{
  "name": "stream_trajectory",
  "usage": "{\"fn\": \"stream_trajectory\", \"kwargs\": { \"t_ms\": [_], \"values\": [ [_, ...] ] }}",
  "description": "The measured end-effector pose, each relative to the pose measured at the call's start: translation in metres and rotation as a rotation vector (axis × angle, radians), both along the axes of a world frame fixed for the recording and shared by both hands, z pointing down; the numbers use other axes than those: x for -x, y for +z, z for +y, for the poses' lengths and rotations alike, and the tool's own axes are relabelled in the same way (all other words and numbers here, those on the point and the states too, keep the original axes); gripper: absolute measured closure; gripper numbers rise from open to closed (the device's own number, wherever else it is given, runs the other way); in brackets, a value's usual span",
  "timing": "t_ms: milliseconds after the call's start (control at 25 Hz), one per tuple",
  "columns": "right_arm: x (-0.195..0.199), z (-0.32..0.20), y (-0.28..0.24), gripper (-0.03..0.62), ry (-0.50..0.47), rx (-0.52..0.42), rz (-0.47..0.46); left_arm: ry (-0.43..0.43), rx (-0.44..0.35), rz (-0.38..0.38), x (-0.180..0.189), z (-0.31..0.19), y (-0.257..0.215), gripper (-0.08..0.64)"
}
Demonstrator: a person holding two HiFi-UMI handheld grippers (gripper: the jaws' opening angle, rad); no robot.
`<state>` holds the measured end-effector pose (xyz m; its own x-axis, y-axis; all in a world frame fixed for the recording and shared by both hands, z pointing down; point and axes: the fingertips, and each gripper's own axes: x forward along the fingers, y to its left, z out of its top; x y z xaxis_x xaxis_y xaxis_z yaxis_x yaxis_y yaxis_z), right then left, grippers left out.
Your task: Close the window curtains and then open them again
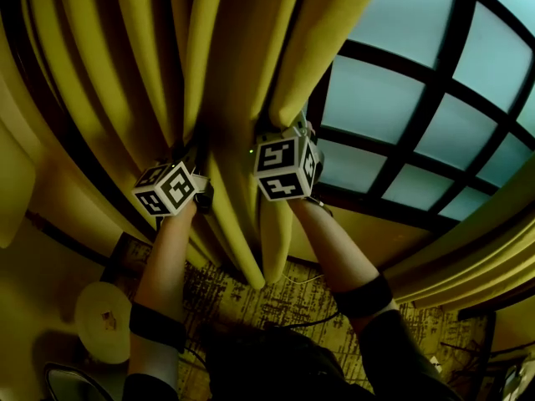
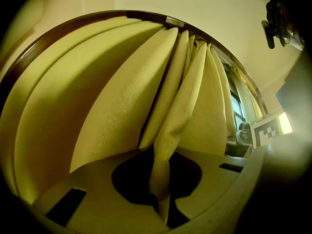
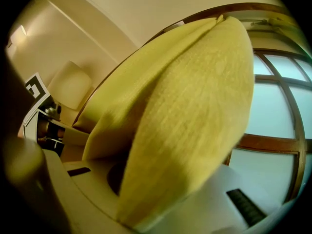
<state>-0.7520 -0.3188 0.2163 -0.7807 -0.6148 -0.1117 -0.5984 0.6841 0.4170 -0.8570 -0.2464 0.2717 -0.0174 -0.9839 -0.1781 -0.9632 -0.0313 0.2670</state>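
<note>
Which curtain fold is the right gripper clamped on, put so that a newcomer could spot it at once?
Start at the dark-framed grid window on the head view's right; the yellow curtain hangs bunched to its left. The fold is the curtain's outermost one, with the right gripper shut on it. It alone borders bare glass; the others have fabric on both sides.

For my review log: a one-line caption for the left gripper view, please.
Left gripper shut on a narrow fold of the yellow curtain, broader pleats hanging behind.

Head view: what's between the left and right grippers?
A hanging fold of the yellow curtain separates left gripper from right gripper, shown in the head view. Both grip it.
</note>
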Motion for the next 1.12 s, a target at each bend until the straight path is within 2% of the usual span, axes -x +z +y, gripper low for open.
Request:
{"fn": "stream_trajectory", "kwargs": {
  "t_ms": [280,560,840,1120],
  "values": [
    [0.037,0.009,-0.006,0.552,0.053,-0.008,-0.008,0.069,-0.019,0.002,0.032,0.008,-0.005,0.558],
    [0.096,0.031,-0.007,0.552,0.081,-0.007,0.005,0.108,-0.018,0.015,0.089,0.023,-0.004,0.558],
    [0.152,0.048,-0.001,0.551,0.067,-0.007,0.028,0.099,-0.022,0.032,0.147,0.039,-0.001,0.558],
    [0.231,0.068,0.004,0.551,0.025,-0.007,0.054,0.061,-0.015,0.061,0.221,0.059,0.006,0.558]
  ]
}}
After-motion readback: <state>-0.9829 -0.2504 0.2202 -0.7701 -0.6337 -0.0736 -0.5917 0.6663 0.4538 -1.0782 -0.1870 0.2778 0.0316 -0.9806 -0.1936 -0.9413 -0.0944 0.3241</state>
